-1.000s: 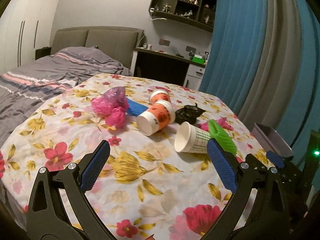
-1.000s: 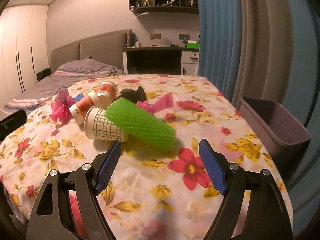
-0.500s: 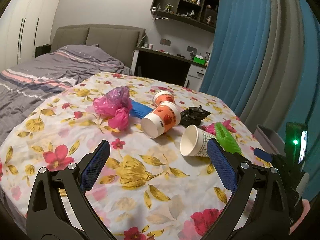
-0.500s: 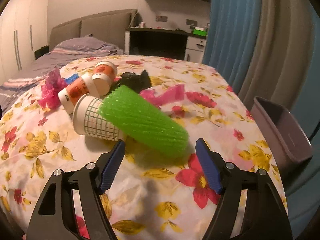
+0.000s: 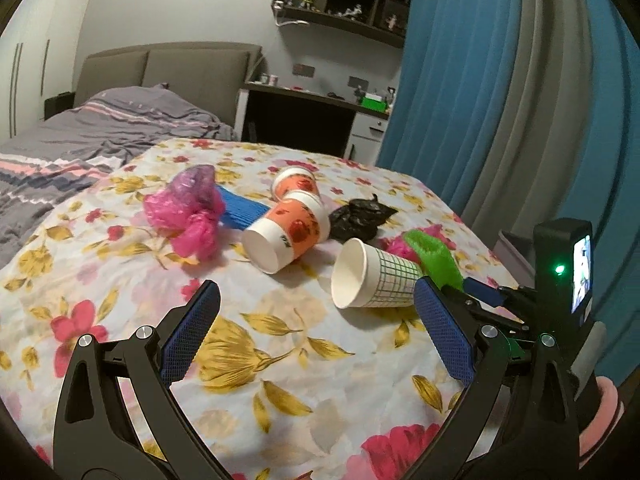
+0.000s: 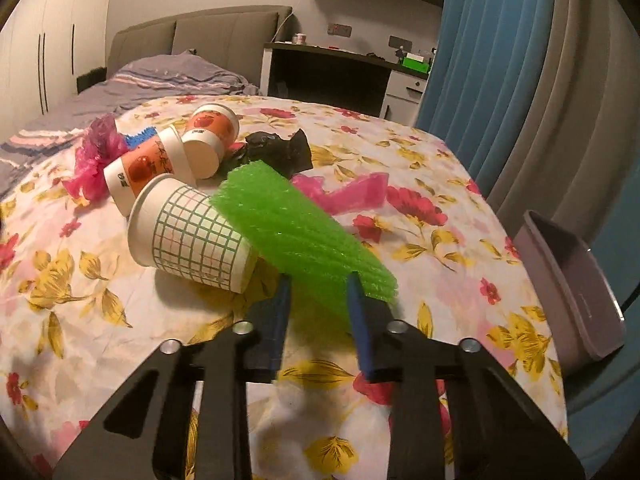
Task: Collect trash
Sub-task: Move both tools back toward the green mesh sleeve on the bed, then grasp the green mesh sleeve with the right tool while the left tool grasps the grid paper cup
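The green foam net [image 6: 304, 236] on the flowery cloth [image 6: 460, 264] is being squeezed as the right gripper [image 6: 318, 292] closes on it; the left gripper [image 5: 316, 320] is held wide open, empty

foam sleeve [image 6: 296, 220] leans on checked cup [image 6: 192, 236].

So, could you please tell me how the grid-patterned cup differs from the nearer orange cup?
The grid-patterned cup is white with green lines; the nearer orange cup bears red fruit prints on orange. The grid cup touches the green foam net; the orange one lies against a second orange cup. Both are paper cups lying tipped over.
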Available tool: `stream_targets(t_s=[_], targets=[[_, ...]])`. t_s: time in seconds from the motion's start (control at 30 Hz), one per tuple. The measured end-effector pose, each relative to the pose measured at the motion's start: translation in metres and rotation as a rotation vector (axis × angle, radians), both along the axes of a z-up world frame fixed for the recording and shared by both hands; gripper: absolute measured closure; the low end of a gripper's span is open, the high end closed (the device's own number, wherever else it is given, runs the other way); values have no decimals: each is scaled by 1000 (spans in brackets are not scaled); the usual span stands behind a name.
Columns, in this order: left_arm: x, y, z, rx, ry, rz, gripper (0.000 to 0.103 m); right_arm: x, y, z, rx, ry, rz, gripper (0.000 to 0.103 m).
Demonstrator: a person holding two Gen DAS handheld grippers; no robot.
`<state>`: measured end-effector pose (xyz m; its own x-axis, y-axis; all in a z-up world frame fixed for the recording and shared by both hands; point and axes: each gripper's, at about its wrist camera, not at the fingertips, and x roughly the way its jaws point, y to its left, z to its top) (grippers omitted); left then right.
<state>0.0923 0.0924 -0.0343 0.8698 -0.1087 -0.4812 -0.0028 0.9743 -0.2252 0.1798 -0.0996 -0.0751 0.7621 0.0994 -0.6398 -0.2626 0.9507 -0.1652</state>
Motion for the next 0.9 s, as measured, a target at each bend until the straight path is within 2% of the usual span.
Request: stream_targets(t_s=[0.17,0.3,0.4,0.73,0.77,0.9], targets=[[15,-7,-6,-12,28,-39,7,-5,-11,8,30,-47,-7,87],[28,-16,-10,-20,49,-76,7,-11,-27,17,90,-71,-32,87],[38,-21,-14,-19,71,-105,12,-16,-42,24,145,-78,-48,87],[76,-35,-34,-66,169,-204,50,-31,-74,33,233,-87,-71,87],[77,-36,-35,-73,174,-214,57,-32,-76,34,241,-86,-71,87],[78,-40,-37,-77,181,-249,71,-35,-82,34,262,-83,-71,87]])
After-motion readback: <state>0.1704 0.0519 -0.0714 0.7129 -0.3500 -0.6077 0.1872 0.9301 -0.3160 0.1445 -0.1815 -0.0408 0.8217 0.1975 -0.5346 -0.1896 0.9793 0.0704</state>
